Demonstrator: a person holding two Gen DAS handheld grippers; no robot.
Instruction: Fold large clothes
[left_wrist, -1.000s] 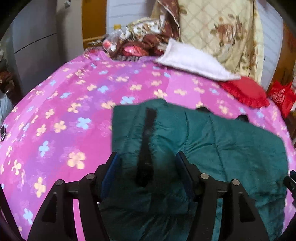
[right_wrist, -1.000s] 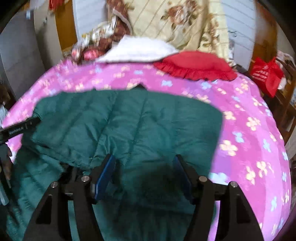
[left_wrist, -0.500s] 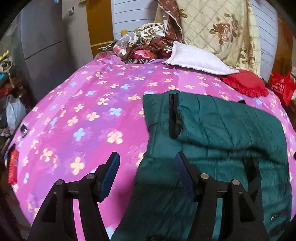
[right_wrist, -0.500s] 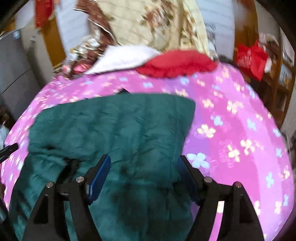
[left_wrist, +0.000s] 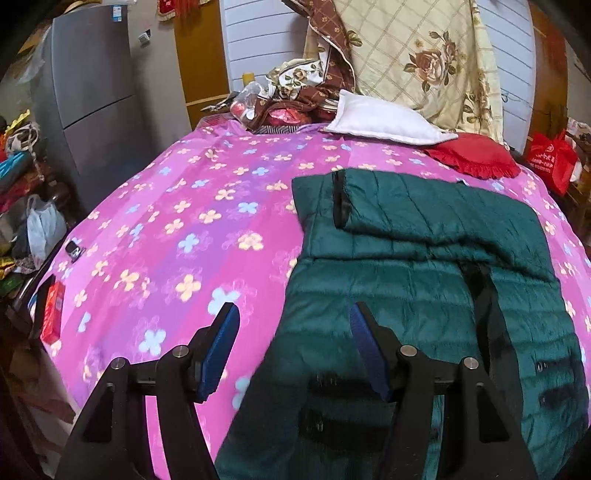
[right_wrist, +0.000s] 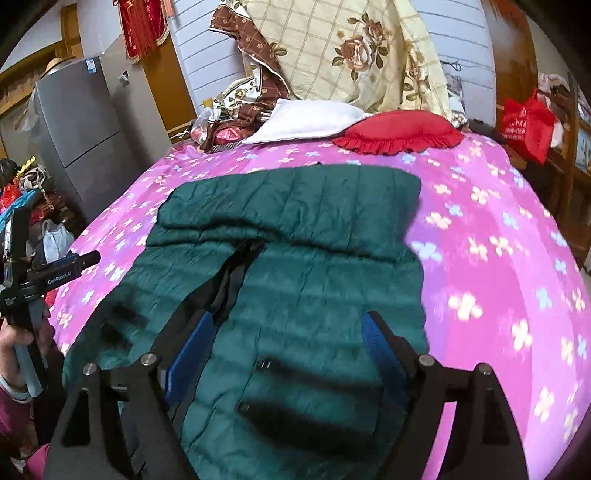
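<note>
Left wrist view: the left gripper (left_wrist: 291, 350) hangs above the near left part of the bed (left_wrist: 155, 229), its blue pads well apart with nothing between them. A second ago those jaws sat over the folded-down flap of the dark green quilted jacket (left_wrist: 424, 280); now they have drawn back toward the near edge, so the whole garment comes into sight. The right gripper (right_wrist: 286, 354) has pulled back likewise and its jaws are opening, wider than a second ago, with only the jacket's surface showing beneath them and nothing pinched.

Both tools have let go of the fabric, which I take to mean one fold is finished: the top part of the jacket is turned down over the body, its straight edge running across the garment from side to side. The lower half, with its open black zip line (right_wrist: 236, 273), trails toward the near edge, so a further fold probably remains.

The jacket lies on the right half of the bed, on a pink sheet printed with flowers. At the far edge rest a white pillow (left_wrist: 384, 120) and a red frilled cushion (left_wrist: 476, 157), with a rose-patterned quilt (left_wrist: 417, 59) hung behind. A grey fridge (left_wrist: 92, 92) stands beyond the far left corner, and a red bag (left_wrist: 550, 158) sits off the far right corner.
</note>
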